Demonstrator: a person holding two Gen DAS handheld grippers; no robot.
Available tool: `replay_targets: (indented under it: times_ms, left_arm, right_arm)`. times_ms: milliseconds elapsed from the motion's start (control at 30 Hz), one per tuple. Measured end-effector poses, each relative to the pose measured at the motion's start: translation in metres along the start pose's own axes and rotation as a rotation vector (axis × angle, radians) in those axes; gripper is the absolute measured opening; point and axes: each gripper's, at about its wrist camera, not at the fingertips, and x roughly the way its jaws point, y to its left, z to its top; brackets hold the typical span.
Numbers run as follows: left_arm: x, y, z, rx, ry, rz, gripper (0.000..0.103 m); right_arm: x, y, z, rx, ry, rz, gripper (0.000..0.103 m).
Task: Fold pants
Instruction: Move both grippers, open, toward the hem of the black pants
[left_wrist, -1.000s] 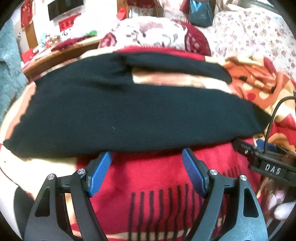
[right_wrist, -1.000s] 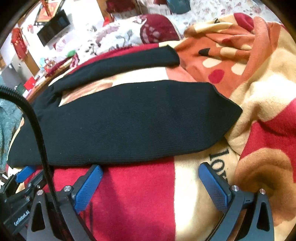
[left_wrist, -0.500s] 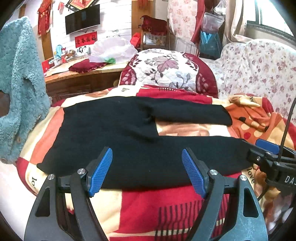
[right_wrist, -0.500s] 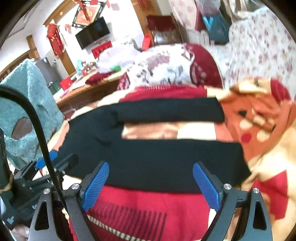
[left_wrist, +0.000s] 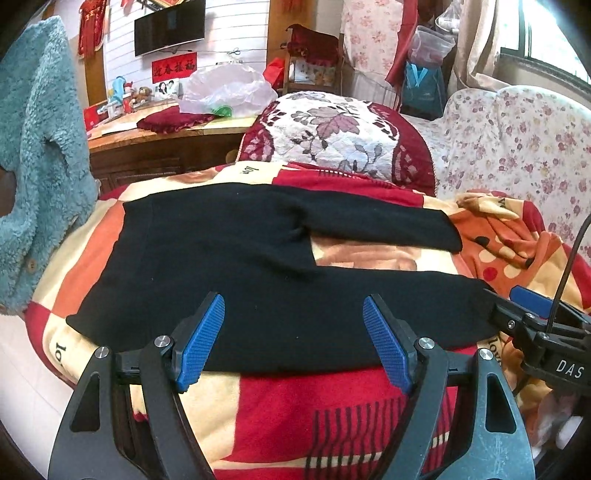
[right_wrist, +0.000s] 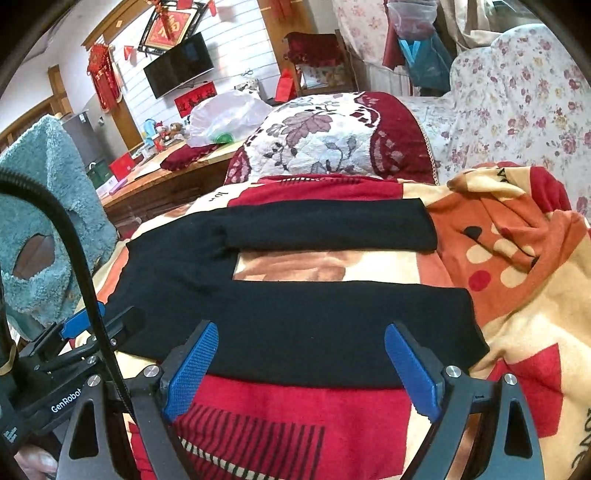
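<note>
1. A cluttered bedroom: a wall-mounted screen, a wooden desk (left_wrist: 155, 144) with a plastic bag on it, a teal fleece garment (left_wrist: 40, 147) hanging at the left, and a floral pillow (left_wrist: 340, 129) at the head of the bed. The bed is covered by a red, cream and orange blanket (left_wrist: 332, 417).
2. The black pants (left_wrist: 236, 280) lie flat on the blanket with the waist to the left and both legs running to the right. The legs are spread apart, and a strip of blanket shows between them.
3. The left gripper (left_wrist: 293, 334) hovers over the near edge of the pants around the thigh, its jaws wide and nothing between the pads. The right gripper (right_wrist: 301, 363) hangs over the near leg further toward the cuff, jaws likewise wide and empty.
4. Nothing is folded yet, so the first step is probably to bring the near leg over onto the far one.
5. To do it well, pinch only the near edge of the near leg, one gripper up by the hip and the other close to the cuff, so the leg lifts as one straight line.
6. Keep the pads off the blanket; it is soft and would easily come up with the knit.
7. Carry both ends across together and match the cuffs and outer seams before letting go.
8. The knit looks limp, so a sagging middle is the likely fault.
</note>
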Motion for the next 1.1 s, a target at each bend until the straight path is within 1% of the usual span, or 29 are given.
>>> replay_targets:
  times_ms: [167, 633, 767, 1100]
  left_arm:
    - [0.0, 0.0, -0.001, 0.006, -0.007, 0.01, 0.079]
    - [0.007, 0.007, -0.002, -0.006, 0.013, 0.021, 0.079]
    - [0.01, 0.012, -0.001, -0.014, 0.017, 0.03, 0.079]
    - [0.024, 0.034, -0.004, -0.064, 0.055, 0.058, 0.079]
  right_arm:
    - [0.004, 0.0, -0.002, 0.0, 0.008, 0.003, 0.091]
    - [0.012, -0.001, -0.002, 0.009, 0.035, 0.011, 0.091]
    - [0.016, -0.002, -0.002, 0.008, 0.046, 0.013, 0.091]
    - [0.031, -0.011, -0.004, 0.025, 0.088, 0.009, 0.091]
